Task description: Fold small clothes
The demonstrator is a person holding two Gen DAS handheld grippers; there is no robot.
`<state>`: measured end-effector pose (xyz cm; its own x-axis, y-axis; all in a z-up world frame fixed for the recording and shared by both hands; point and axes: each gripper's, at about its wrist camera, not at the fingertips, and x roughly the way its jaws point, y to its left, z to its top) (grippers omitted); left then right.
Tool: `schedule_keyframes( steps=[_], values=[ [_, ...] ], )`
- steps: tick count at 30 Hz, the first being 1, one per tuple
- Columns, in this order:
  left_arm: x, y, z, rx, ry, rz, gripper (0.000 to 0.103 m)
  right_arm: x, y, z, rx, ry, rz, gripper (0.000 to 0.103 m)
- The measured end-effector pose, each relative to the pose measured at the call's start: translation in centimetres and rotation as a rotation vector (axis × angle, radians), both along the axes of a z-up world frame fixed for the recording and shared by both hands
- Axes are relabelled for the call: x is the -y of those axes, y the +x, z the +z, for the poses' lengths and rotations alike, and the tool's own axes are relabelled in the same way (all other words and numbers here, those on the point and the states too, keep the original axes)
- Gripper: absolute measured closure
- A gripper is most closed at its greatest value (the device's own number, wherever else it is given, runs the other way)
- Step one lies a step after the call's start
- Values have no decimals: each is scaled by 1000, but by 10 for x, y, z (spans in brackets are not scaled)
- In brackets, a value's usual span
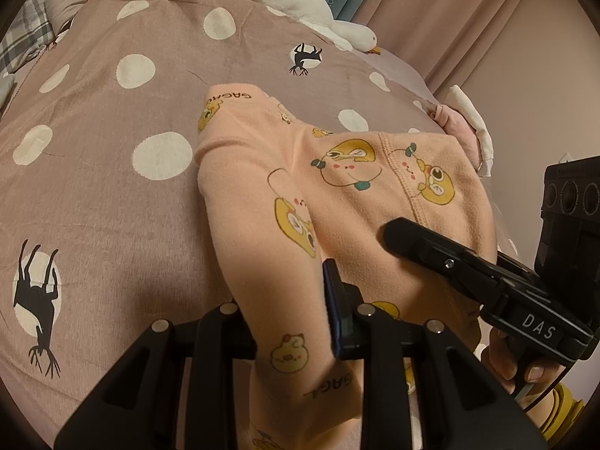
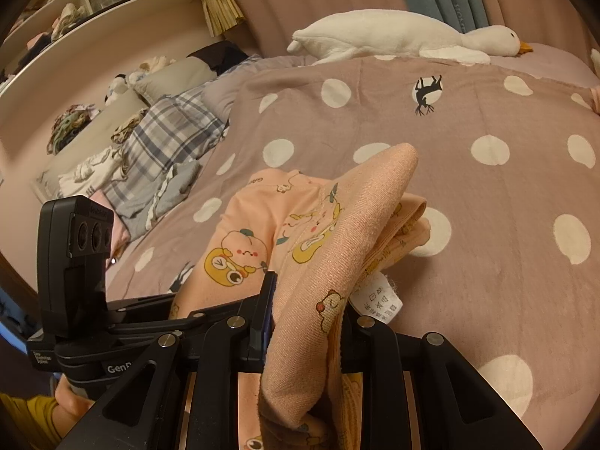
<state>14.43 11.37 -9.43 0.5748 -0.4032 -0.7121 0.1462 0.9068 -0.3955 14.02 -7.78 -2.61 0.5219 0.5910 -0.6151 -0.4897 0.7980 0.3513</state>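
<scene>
A small peach garment (image 1: 337, 187) printed with yellow cartoon animals lies partly on the dotted mauve bedspread (image 1: 112, 187). Its near edge is lifted. In the left wrist view my left gripper (image 1: 288, 318) is shut on a strip of that cloth, with one blue pad showing beside it. From the right, a finger (image 1: 416, 240) of my right gripper rests over the garment. In the right wrist view my right gripper (image 2: 307, 318) is shut on a bunched fold of the garment (image 2: 337, 232), and a white care label (image 2: 378, 296) hangs out. The left gripper's body (image 2: 78, 247) is at the left.
A white plush goose (image 2: 393, 33) lies along the far edge of the bed, in front of the curtains. Plaid bedding (image 2: 168, 135) and heaps of small clothes (image 2: 90, 172) sit at the far left below a shelf. A hand (image 1: 506, 360) holds the right gripper.
</scene>
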Motion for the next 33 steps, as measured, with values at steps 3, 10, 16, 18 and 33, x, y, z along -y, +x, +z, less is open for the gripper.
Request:
schedule_keyframes(
  steps=[3, 10, 16, 18, 33],
  values=[
    [-1, 3, -2, -3, 2, 0, 77, -1, 3, -2, -4, 0, -1, 78],
    [-4, 9, -6, -10, 3, 3, 76, -3, 9, -6, -11, 1, -4, 78],
    [-5, 11, -10, -18, 8, 7, 76, -4, 13, -11, -19, 1, -4, 78],
    [-4, 14, -11, -21, 9, 7, 76, -5, 14, -12, -22, 2, -5, 78],
    [-2, 24, -18, -40, 12, 13, 76, -6, 23, -19, -40, -4, -7, 78]
  ],
)
